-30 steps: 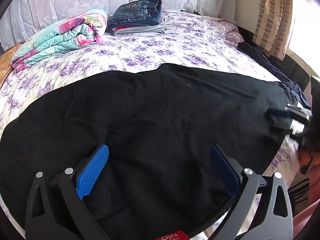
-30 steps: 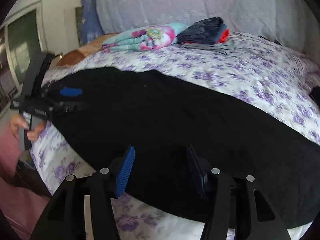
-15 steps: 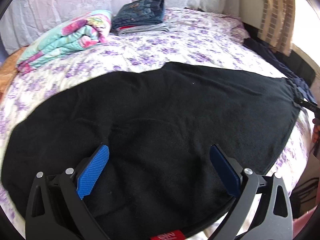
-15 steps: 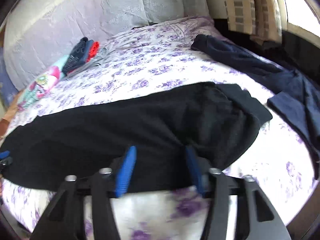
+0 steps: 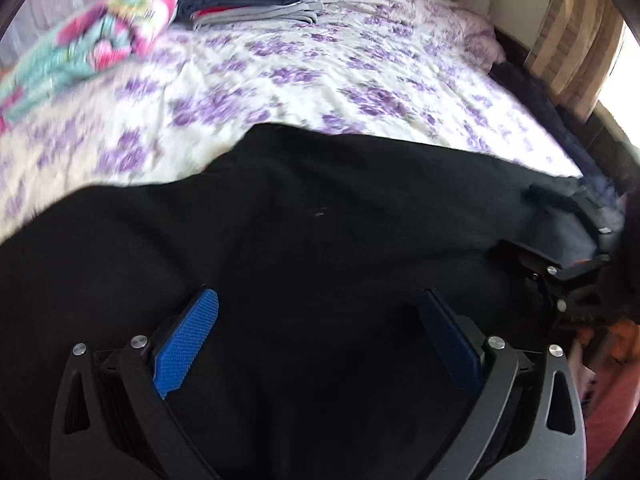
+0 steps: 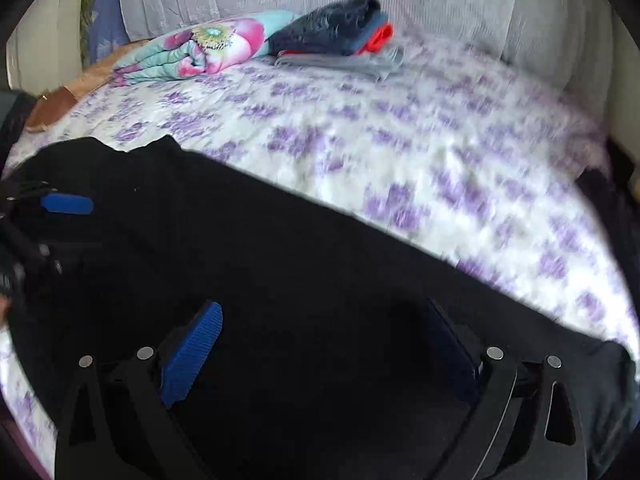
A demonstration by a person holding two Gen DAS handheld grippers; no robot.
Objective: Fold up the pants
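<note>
Black pants (image 5: 320, 220) lie spread flat across the flowered bed (image 5: 360, 80). My left gripper (image 5: 320, 320) hovers over the near part of the pants, blue pads wide apart and nothing between them. At the right edge of the left wrist view the black frame of the right gripper (image 5: 556, 276) reaches in over the cloth. In the right wrist view my right gripper (image 6: 324, 332) hangs over the pants (image 6: 280, 260). Its jaws are opening and stand wide, with no cloth pinched. One blue pad (image 6: 66, 204) of the left gripper shows at the far left.
A folded floral quilt (image 6: 200, 52) and a stack of folded clothes (image 6: 336, 36) lie near the headboard. Dark garments (image 5: 532, 92) lie along the bed's right edge beside a striped curtain (image 5: 576, 40). Bare sheet stretches between the pants and the stack.
The right gripper's jaws have spread from narrow to wide. Its view swung to the pants' right end, then back left. The left gripper moved closer over the pants, jaws unchanged.
</note>
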